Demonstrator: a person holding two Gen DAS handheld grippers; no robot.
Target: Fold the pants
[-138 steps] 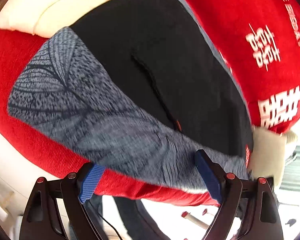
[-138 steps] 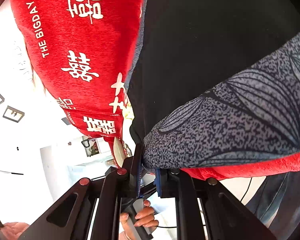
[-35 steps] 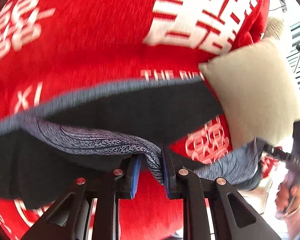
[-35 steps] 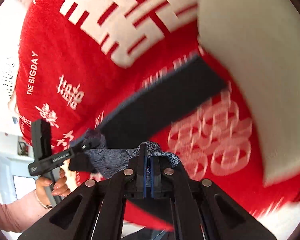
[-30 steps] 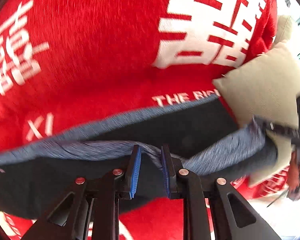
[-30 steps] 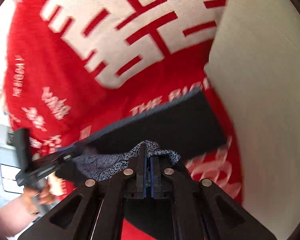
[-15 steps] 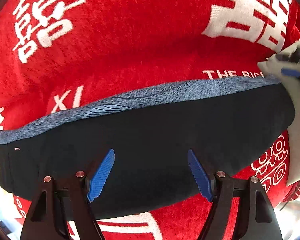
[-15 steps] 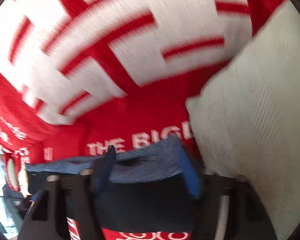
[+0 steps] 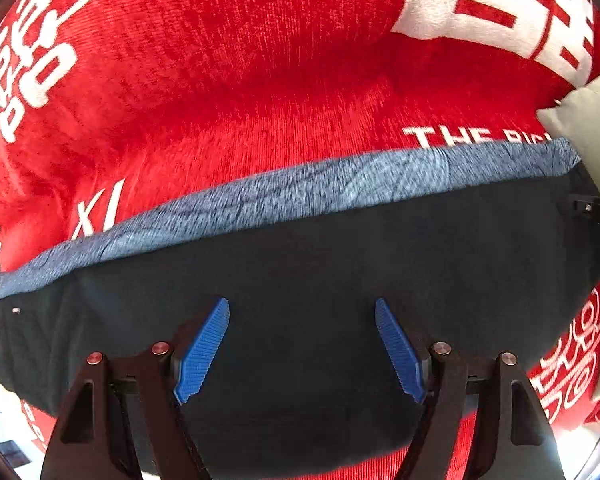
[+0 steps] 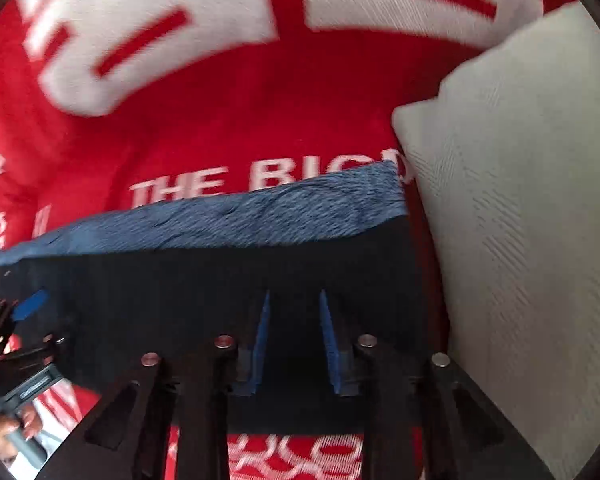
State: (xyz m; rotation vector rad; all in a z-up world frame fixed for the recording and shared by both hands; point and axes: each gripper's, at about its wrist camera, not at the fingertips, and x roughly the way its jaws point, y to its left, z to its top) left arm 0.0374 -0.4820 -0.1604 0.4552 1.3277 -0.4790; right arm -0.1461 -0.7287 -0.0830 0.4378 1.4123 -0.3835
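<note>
Pants (image 9: pixel 300 280) lie flat as a long dark band on the red blanket (image 9: pixel 260 100), straight ahead of both claws, with a grey-blue strip along the far edge. The left claw (image 9: pixel 302 350) hovers over the dark cloth with its jaws spread wide, holding nothing; the right claw (image 10: pixel 294 338) has its jaws partly apart, also empty. A pale cushion (image 10: pixel 520 220) sits just to the right of the pants' end. The cloth looks light, soft and limp, so it will likely sag and crease; pinching through all layers at an edge or corner seems best.
</note>
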